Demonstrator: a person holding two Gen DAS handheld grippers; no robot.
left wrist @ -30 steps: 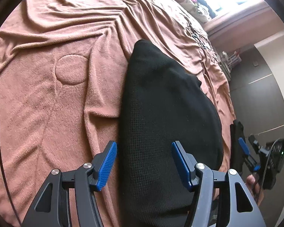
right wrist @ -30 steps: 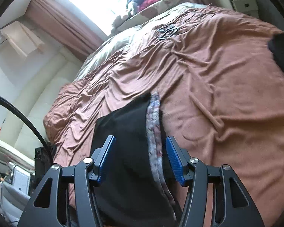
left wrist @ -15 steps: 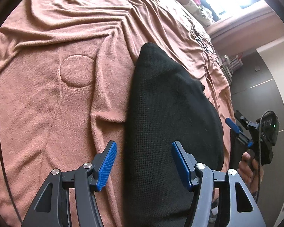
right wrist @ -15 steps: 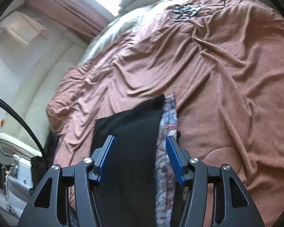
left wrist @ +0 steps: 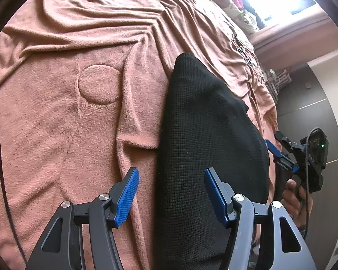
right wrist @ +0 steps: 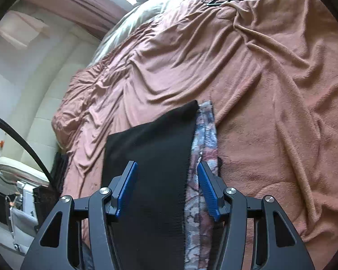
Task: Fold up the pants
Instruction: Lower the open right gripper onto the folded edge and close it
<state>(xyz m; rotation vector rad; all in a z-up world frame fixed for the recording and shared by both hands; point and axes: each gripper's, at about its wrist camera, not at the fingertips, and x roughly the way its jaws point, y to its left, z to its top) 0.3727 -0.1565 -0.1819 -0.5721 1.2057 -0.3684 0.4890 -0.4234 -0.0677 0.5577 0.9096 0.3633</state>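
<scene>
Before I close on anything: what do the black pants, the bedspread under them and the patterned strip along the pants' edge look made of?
Black pants: looks like a matte waffle or grid knit; small squares show across the surface. Bedspread: pinkish plush fleece or terry, going by the fuzzy nap, an embossed circle and soft wrinkles. Patterned strip: thin printed fabric, grey-pink floral; possibly a lining or waistband, cannot tell which.

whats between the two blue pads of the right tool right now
In the right wrist view, the black pants and their patterned inner lining lie between the right tool's open pads, resting on the pink blanket.
</scene>
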